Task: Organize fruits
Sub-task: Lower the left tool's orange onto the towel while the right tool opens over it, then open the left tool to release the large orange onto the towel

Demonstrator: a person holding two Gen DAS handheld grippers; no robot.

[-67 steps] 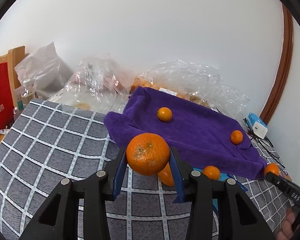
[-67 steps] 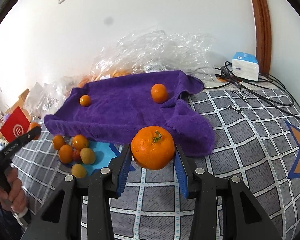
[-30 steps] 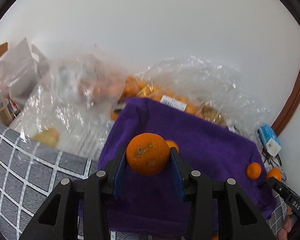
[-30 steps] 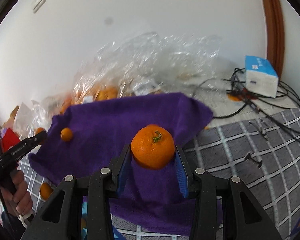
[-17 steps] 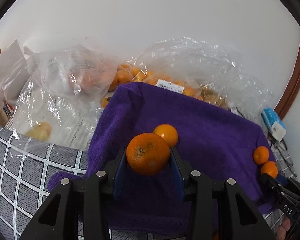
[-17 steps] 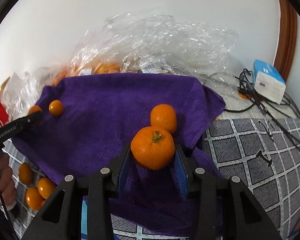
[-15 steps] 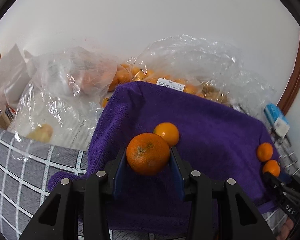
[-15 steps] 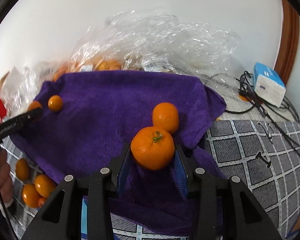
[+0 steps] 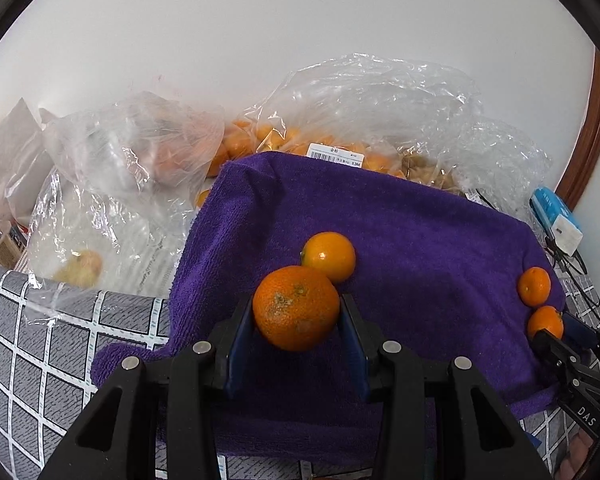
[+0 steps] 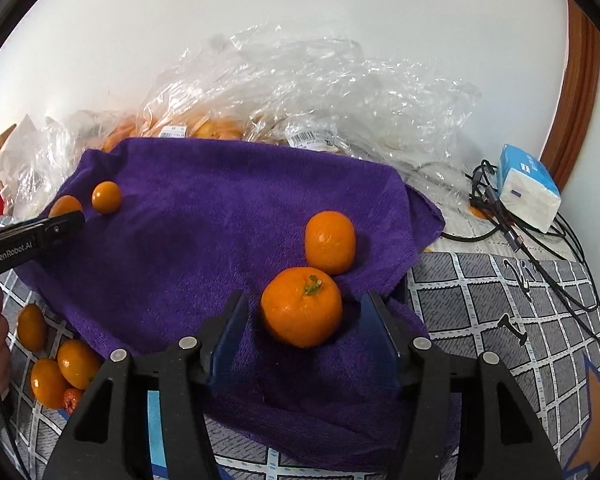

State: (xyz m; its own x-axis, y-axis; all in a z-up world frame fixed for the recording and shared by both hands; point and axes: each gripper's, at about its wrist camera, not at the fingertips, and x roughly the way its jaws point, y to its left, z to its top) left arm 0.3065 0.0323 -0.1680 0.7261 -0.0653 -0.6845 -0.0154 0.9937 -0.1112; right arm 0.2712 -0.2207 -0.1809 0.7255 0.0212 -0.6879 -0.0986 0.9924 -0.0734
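Purple towel hides the tabletop; left gripper jaws clamp an orange; right gripper jaws just opened.

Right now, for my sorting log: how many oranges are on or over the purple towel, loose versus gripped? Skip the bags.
Loose oranges on the purple towel: 3
Gripped orange in the left gripper: 1
Total: 4
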